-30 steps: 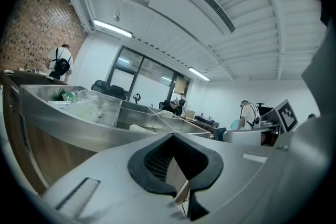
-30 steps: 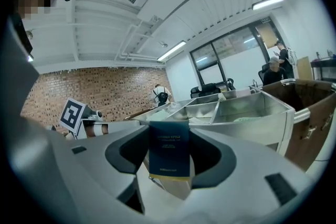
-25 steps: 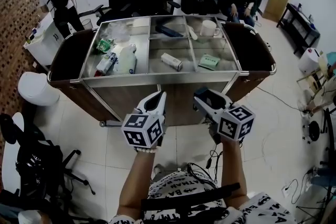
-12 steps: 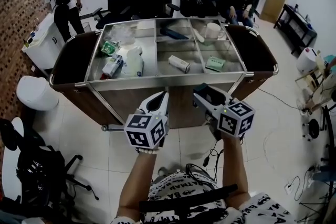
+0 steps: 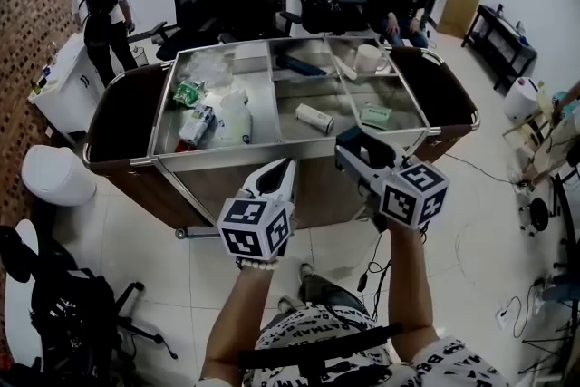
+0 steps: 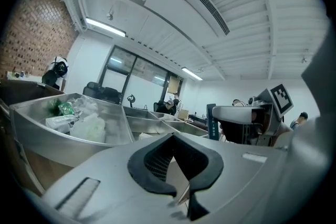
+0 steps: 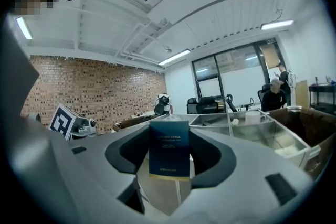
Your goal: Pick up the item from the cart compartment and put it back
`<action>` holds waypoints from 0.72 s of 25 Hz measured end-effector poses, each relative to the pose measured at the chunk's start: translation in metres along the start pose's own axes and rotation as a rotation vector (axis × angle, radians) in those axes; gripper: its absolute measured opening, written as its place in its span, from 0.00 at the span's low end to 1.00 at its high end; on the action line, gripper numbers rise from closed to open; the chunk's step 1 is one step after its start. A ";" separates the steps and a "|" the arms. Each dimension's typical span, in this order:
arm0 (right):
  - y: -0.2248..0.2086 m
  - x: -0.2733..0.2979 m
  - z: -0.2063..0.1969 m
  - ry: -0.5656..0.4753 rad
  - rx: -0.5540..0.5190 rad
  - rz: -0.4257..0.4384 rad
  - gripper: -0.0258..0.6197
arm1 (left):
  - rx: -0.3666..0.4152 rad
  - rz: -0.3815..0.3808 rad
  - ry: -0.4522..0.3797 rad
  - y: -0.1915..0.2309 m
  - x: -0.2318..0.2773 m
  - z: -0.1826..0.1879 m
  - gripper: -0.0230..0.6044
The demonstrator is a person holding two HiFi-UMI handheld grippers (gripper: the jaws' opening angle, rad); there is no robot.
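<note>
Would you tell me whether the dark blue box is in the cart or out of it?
Out. The dark blue box is clamped between the jaws of the right gripper, with the compartments of the cart ahead of it.

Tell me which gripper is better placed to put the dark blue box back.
Right. The right gripper holds the dark blue rectangular box, facing the steel cart; the left gripper is shut, empty.

Bright ceiling strip lights point(image 6: 105, 27) — fisheye-bent edges, dark vignetted corners.

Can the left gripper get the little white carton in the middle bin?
Probably yes: the white carton lies uncovered, and the left gripper is empty, though its jaws are shut.
</note>
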State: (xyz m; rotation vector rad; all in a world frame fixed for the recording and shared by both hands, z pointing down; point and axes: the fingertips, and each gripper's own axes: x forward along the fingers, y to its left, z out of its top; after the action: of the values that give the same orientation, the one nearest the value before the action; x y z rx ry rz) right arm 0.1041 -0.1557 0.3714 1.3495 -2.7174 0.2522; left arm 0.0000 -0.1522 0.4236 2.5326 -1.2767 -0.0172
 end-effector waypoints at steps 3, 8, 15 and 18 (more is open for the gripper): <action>-0.006 0.013 0.015 -0.017 -0.017 0.008 0.42 | -0.002 -0.003 0.002 0.007 0.011 0.004 0.03; -0.022 0.042 0.041 -0.034 -0.048 0.007 0.42 | -0.003 -0.011 0.004 0.025 0.030 0.016 0.03; -0.051 0.109 0.072 0.039 -0.126 0.032 0.42 | -0.001 -0.011 -0.019 0.049 0.061 0.045 0.03; -0.067 0.145 0.084 0.098 -0.145 0.054 0.42 | 0.005 -0.005 -0.023 0.060 0.072 0.056 0.03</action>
State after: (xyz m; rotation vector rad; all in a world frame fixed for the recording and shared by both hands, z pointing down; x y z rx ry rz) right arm 0.0693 -0.3246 0.3191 1.1945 -2.6369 0.1201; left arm -0.0116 -0.2570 0.3958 2.5470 -1.2800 -0.0450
